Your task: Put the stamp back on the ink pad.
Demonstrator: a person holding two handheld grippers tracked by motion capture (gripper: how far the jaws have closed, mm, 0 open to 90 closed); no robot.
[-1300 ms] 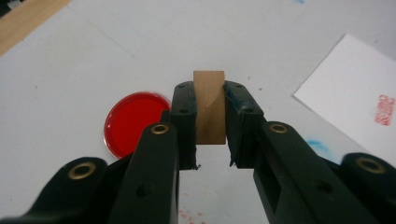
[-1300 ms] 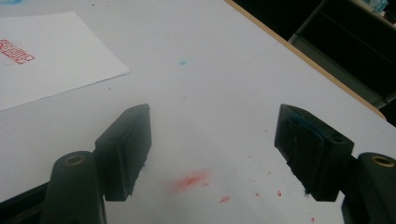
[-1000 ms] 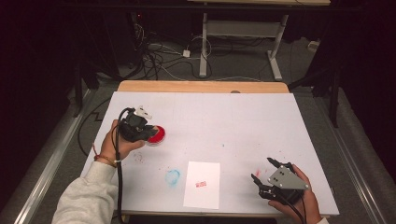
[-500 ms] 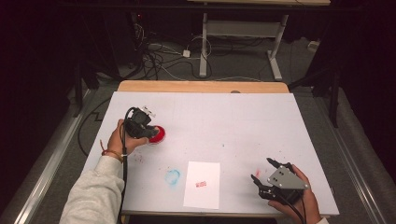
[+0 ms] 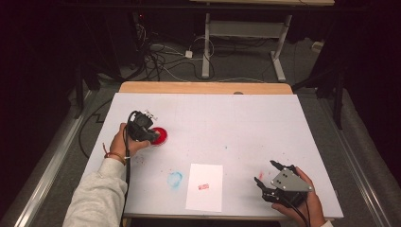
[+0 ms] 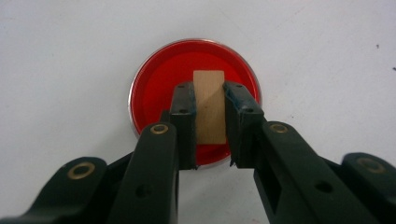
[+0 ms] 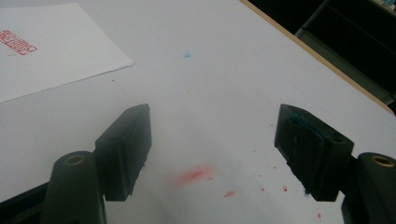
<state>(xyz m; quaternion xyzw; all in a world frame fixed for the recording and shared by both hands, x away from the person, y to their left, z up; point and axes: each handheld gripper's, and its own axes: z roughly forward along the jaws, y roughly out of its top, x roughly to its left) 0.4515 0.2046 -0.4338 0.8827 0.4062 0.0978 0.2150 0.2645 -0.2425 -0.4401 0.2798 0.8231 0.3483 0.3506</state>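
Wooden stamp block [image 6: 208,106] above the red ink pad [image 6: 161,79]

Left gripper [image 6: 208,112] clamps the block between its jaws; right gripper [image 7: 217,154] rests wide open, holding nothing, near the paper sheet [image 5: 204,187].

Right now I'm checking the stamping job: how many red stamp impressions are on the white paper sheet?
1. A single red stamp impression sits near the middle of the white paper sheet at the table's near edge; in the right gripper view it shows at the sheet's upper left.
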